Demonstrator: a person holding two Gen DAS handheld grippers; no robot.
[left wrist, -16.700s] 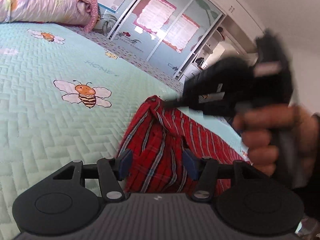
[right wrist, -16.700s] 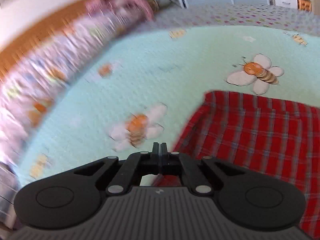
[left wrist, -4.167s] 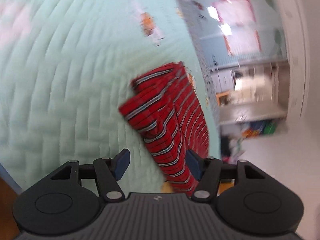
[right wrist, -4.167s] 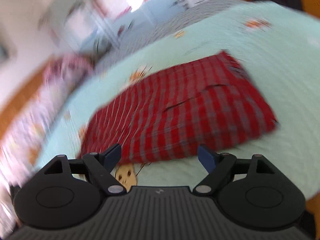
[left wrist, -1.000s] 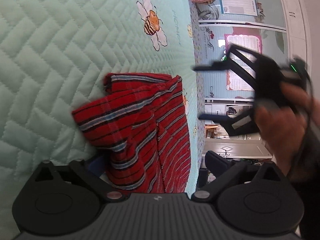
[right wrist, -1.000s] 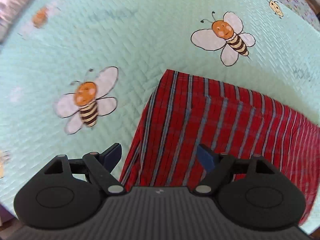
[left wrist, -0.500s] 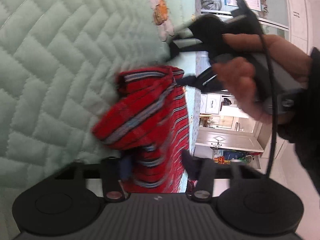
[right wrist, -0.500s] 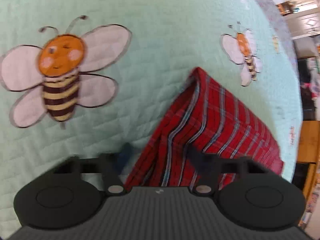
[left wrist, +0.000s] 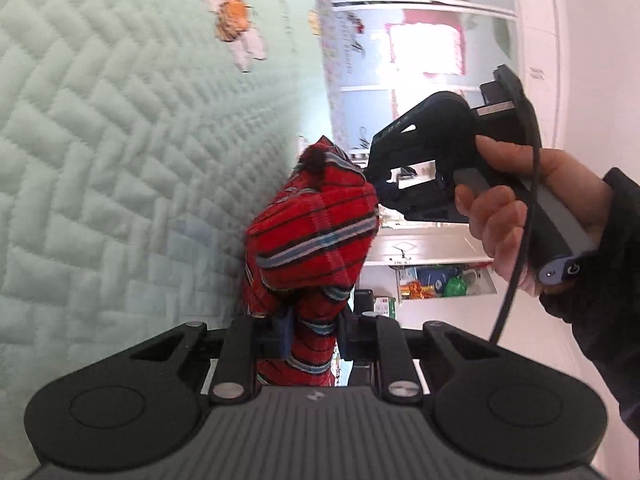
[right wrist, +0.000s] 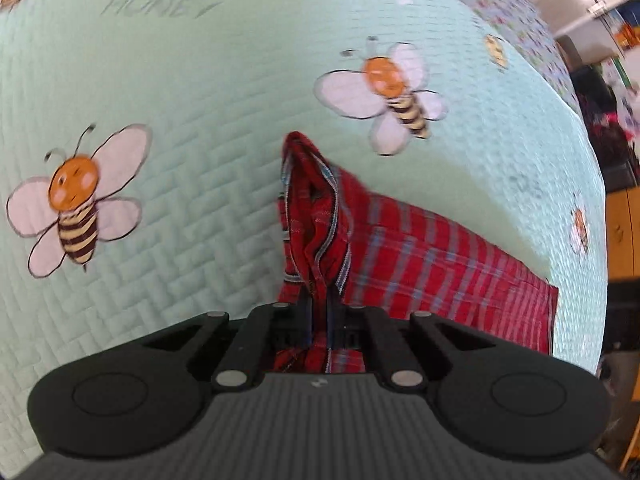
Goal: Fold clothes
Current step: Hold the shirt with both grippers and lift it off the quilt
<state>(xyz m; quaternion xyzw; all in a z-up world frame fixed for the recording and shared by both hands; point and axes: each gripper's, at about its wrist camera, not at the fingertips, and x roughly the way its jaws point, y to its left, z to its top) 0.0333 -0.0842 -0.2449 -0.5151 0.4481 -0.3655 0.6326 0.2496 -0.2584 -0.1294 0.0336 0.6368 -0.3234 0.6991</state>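
Note:
The red plaid garment (left wrist: 316,232) lies folded on the mint quilted bed. My left gripper (left wrist: 314,338) is shut on a bunched corner of it and lifts it off the quilt. In the left wrist view the right gripper (left wrist: 378,186), held in a hand, pinches the far corner of the same raised edge. In the right wrist view my right gripper (right wrist: 320,328) is shut on the garment (right wrist: 420,260), whose edge stands up in a ridge while the rest lies flat to the right.
The mint quilt (right wrist: 200,80) with bee prints (right wrist: 72,200) spreads to the left and far side. The bed's edge (right wrist: 592,208) runs on the right, with wooden furniture (right wrist: 624,232) beyond. Wardrobe doors (left wrist: 420,48) stand past the bed.
Both grippers have closed on the garment's near edge, one at each corner. The edge has risen off the quilt and bunched up.

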